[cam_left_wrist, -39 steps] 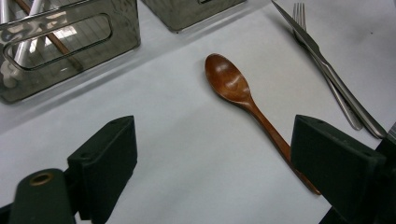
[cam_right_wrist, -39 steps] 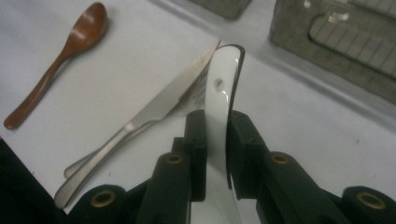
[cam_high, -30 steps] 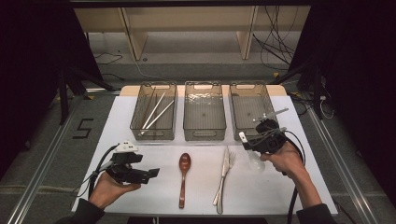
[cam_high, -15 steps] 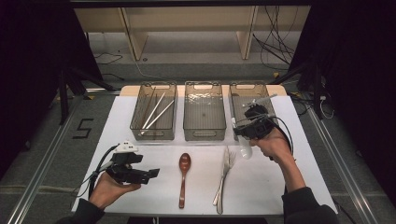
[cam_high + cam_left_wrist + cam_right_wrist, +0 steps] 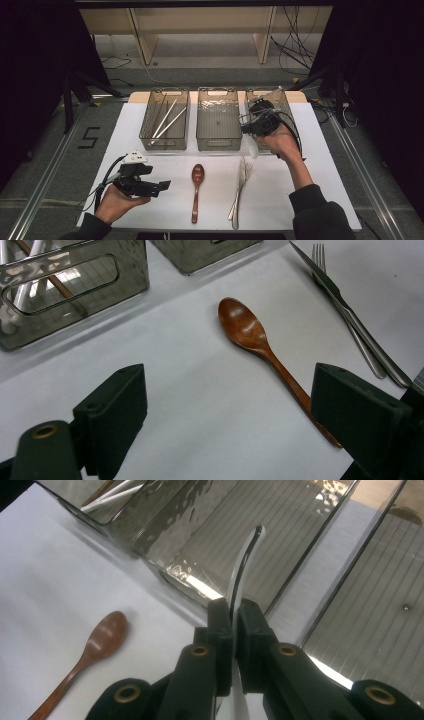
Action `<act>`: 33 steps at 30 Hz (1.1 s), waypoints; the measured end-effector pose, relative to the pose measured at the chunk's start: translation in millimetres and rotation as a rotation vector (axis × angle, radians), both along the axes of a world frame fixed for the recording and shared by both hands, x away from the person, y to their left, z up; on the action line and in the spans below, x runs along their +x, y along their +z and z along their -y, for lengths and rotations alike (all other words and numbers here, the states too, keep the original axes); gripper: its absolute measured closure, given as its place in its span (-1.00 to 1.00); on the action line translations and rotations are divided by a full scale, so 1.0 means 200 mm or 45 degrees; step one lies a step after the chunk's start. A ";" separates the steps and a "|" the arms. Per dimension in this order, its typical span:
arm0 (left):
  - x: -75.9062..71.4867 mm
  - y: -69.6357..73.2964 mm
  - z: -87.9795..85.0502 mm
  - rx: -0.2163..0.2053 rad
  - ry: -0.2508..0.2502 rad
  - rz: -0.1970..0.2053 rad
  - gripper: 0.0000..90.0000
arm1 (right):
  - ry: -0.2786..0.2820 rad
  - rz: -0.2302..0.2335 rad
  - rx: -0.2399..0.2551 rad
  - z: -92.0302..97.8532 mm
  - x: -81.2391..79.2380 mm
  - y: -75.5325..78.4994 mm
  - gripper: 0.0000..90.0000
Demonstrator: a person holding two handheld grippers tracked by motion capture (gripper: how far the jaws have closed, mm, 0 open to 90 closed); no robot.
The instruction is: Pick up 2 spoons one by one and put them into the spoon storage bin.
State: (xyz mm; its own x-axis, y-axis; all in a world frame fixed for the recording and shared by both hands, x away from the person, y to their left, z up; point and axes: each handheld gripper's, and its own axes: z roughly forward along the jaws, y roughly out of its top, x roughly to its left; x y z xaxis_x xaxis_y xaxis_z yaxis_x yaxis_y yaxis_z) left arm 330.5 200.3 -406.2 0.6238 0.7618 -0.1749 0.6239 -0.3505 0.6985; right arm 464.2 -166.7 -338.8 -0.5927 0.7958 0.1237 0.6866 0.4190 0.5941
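My right gripper is shut on a thin clear plastic spoon, whose bowl hangs below the jaws, over the front of the gap between the middle bin and the right bin. In the right gripper view the jaws pinch the spoon's curved handle in front of the bins. My left gripper rests at the front left, open, with nothing between its jaws. A wooden spoon lies just right of it.
A metal fork and knife lie side by side right of the wooden spoon. The left bin holds chopsticks. The white mat has free room at the front right.
My right hand has carried the clear spoon left and away from the person, up toward the bins. The left hand and the cutlery on the mat have stayed put.
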 end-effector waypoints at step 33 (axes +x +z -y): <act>0.00 -0.01 0.01 -0.001 -0.019 0.000 -0.67 | -0.055 0.037 -0.077 -0.20 0.31 0.00 0.92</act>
State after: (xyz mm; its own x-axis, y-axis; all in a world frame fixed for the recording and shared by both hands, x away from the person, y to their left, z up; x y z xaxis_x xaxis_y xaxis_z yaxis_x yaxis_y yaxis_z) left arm 330.0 197.6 -408.0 0.6350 0.7523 -0.1756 0.6186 -0.3589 0.6989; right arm 526.1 -126.1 -339.3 -0.5604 0.8262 0.0577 0.6875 0.4252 0.5887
